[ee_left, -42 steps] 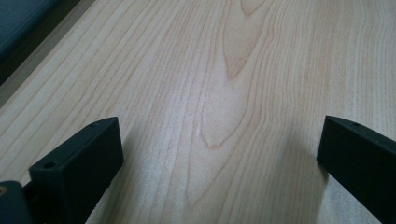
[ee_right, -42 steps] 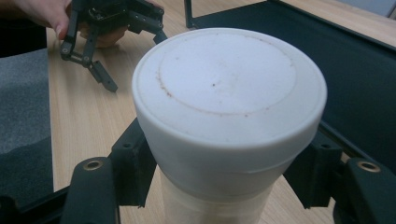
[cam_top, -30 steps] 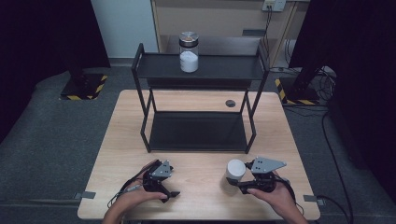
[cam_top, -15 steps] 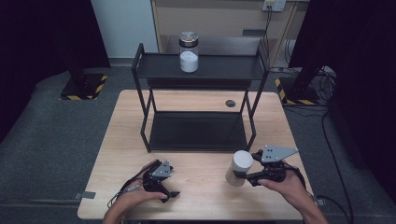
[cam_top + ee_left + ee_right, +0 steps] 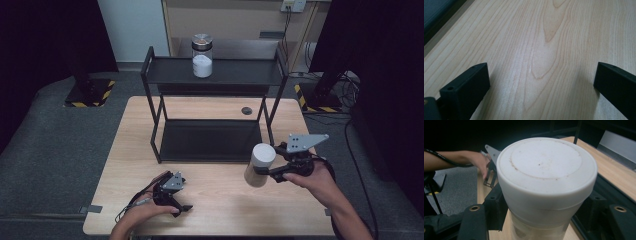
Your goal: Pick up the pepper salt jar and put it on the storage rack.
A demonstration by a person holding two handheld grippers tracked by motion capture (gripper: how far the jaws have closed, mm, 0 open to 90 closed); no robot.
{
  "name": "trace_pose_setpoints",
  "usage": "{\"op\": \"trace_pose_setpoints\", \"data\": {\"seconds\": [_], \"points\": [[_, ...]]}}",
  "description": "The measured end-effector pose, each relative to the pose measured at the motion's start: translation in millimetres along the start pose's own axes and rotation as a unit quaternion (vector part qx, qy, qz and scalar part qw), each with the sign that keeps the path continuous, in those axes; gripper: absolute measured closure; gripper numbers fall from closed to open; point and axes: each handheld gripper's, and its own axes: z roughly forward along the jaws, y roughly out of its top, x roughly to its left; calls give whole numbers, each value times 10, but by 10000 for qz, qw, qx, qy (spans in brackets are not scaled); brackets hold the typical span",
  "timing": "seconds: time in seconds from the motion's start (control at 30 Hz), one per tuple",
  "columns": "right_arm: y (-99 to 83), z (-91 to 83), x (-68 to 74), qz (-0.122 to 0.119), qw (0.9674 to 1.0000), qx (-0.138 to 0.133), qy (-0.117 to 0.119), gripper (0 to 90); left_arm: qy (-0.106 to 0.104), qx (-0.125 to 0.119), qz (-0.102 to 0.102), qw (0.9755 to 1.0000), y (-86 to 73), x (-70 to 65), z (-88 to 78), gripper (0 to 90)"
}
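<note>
Raised since earlier frame: right tool (image 5: pixel 266 172), clamped on white-lidded jar (image 5: pixel 259 164), now held tilted above surface (image 5: pixel 220 200) before rack (image 5: pixel 210 120). Left tool (image 5: pixel 176 202): jaws apart, resting on surface.

My high view: table (image 5: pixel 215 200) evenly lit from overhead, surroundings at nine and three o'clock falling to near black. Soft focus overall. Left gripper view: sharp wood grain, pale sheen at centre, jaw shadows at five and seven o'clock. Right gripper view: white lid (image 5: pixel 546 167) bright, slightly soft; background at twelve o'clock dark, grainy.
</note>
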Motion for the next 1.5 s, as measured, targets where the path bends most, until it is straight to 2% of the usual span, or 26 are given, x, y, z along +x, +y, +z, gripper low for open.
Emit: {"op": "trace_pose_setpoints", "data": {"seconds": [0.23,0.47,0.77,1.5], "points": [[308,-72,-109,13,10000,-83,43,361,-2,1,4,10000,0,1,0,0],[660,-128,-190,-32,10000,-50,2,361,-1,6,12,10000,2,1,-1,0],[1066,-211,-324,-34,9999,-142,-87,361,-1,6,11,10000,2,1,-1,0],[1882,-262,-691,-101,9993,-183,-301,361,-12,7,16,10000,2,5,-1,0]]}}
